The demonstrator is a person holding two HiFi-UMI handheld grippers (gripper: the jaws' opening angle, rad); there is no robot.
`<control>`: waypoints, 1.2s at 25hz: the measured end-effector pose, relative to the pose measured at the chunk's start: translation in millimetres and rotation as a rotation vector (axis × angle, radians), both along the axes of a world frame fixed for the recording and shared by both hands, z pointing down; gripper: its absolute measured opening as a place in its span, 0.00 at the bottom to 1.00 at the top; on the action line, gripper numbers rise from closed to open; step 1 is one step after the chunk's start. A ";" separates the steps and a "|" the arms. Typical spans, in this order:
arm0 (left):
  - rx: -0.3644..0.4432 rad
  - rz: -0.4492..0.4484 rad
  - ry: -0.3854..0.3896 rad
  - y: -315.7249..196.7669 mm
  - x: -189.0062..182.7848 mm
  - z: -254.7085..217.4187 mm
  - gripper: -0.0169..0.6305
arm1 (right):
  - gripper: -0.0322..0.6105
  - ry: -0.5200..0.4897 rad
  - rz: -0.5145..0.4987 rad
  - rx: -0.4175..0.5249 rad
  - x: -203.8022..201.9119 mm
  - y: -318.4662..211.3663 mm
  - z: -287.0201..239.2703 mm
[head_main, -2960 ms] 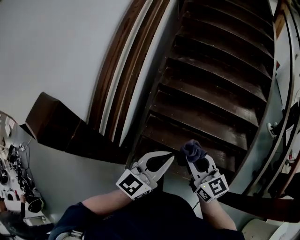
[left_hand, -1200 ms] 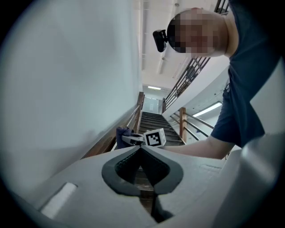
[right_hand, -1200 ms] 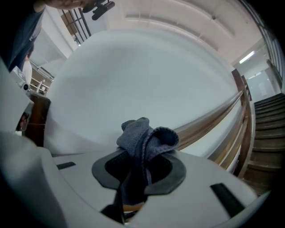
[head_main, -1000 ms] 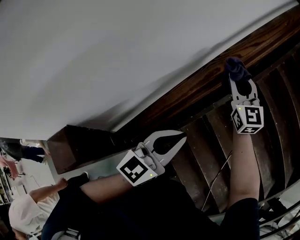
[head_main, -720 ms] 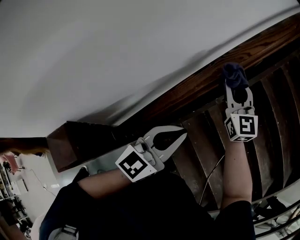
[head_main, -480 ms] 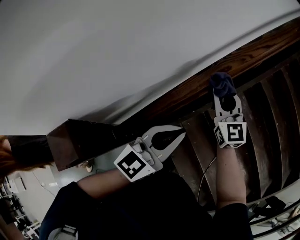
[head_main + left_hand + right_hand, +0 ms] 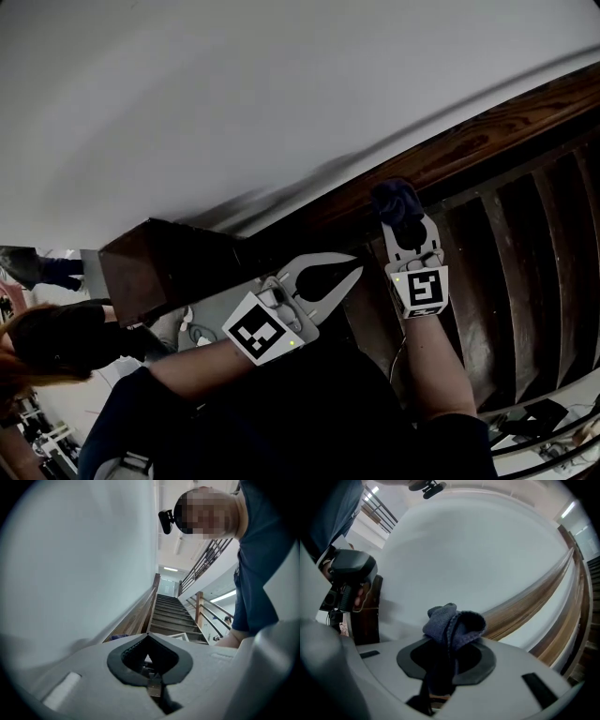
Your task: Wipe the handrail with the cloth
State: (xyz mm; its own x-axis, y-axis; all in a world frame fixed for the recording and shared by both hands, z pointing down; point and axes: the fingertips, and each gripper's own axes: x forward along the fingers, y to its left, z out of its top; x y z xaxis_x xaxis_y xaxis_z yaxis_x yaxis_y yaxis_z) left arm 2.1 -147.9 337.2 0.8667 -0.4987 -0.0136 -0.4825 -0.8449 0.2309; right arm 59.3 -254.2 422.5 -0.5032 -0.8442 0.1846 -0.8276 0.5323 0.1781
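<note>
A dark wooden handrail (image 7: 487,131) runs diagonally along the white wall, ending at a square newel post (image 7: 150,272) on the left. My right gripper (image 7: 401,208) is shut on a bunched blue cloth (image 7: 396,202), which rests against the rail's lower part. In the right gripper view the cloth (image 7: 452,625) sticks up from the closed jaws, with the rail (image 7: 534,606) beyond. My left gripper (image 7: 349,267) hangs below the rail, shut and empty; its own view shows the jaw tips (image 7: 148,636) meeting.
Dark wooden stair treads (image 7: 525,272) lie right of the rail. The stairway (image 7: 171,613) rises ahead in the left gripper view, with a second railing (image 7: 204,616) on its right. A person (image 7: 47,342) stands at lower left beyond the newel post.
My right gripper has slid the cloth down the handrail toward the left, closer to the newel post and to my left gripper. The left gripper has stayed nearly still.
</note>
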 end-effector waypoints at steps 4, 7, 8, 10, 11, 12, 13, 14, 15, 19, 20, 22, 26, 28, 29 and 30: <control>-0.010 -0.026 0.000 8.2 -25.2 22.3 0.03 | 0.21 0.013 -0.066 -0.055 -43.9 17.4 39.1; -0.007 -0.030 0.004 14.1 -36.8 37.2 0.03 | 0.21 0.025 -0.099 -0.072 -65.3 25.1 60.8; -0.007 -0.029 0.006 15.2 -36.8 37.2 0.03 | 0.21 0.027 -0.098 -0.071 -65.0 24.7 61.0; -0.005 -0.020 0.008 16.9 -34.3 35.6 0.03 | 0.21 0.036 -0.084 -0.063 -57.5 20.7 56.7; -0.002 -0.013 0.008 17.5 -32.6 34.9 0.03 | 0.21 0.043 -0.076 -0.056 -51.8 17.7 53.6; 0.003 -0.007 0.010 17.8 -30.9 33.8 0.03 | 0.21 0.051 -0.068 -0.048 -45.4 14.4 50.2; 0.007 -0.002 0.014 17.9 -29.2 32.4 0.03 | 0.21 0.062 -0.062 -0.038 -38.9 11.1 46.5; 0.012 0.002 0.017 18.0 -27.6 30.9 0.03 | 0.21 0.074 -0.059 -0.028 -32.5 8.0 42.8; 0.015 0.006 0.016 18.1 -26.0 29.9 0.03 | 0.21 0.087 -0.057 -0.018 -26.0 5.2 39.0; 0.012 0.036 -0.004 15.0 -16.7 30.3 0.03 | 0.21 0.131 -0.045 0.023 4.6 -7.1 21.8; 0.013 0.047 -0.009 12.6 -13.1 30.3 0.03 | 0.21 0.137 -0.039 0.034 13.5 -11.0 16.7; 0.014 0.069 -0.013 7.2 -3.8 29.7 0.03 | 0.21 0.143 -0.028 0.059 32.1 -19.4 5.6; 0.014 0.114 -0.019 -1.9 17.9 26.8 0.03 | 0.21 0.136 0.008 0.090 71.3 -36.5 -18.0; 0.018 0.142 -0.026 -7.9 28.2 25.5 0.03 | 0.21 0.137 0.041 0.108 94.0 -46.1 -29.9; 0.021 0.153 -0.028 -11.1 33.6 24.6 0.03 | 0.21 0.142 0.057 0.117 105.4 -50.8 -36.1; 0.026 0.162 -0.029 -14.1 39.2 23.4 0.03 | 0.21 0.147 0.072 0.127 116.2 -55.4 -42.4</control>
State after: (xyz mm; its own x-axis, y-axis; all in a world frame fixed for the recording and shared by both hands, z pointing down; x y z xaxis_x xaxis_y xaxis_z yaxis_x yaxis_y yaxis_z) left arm 41.3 -161.9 360.6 0.9358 -0.3525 0.0013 -0.3459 -0.9175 0.1964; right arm 175.6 -309.6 380.1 -0.4161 -0.8982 0.1417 -0.8230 0.4383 0.3614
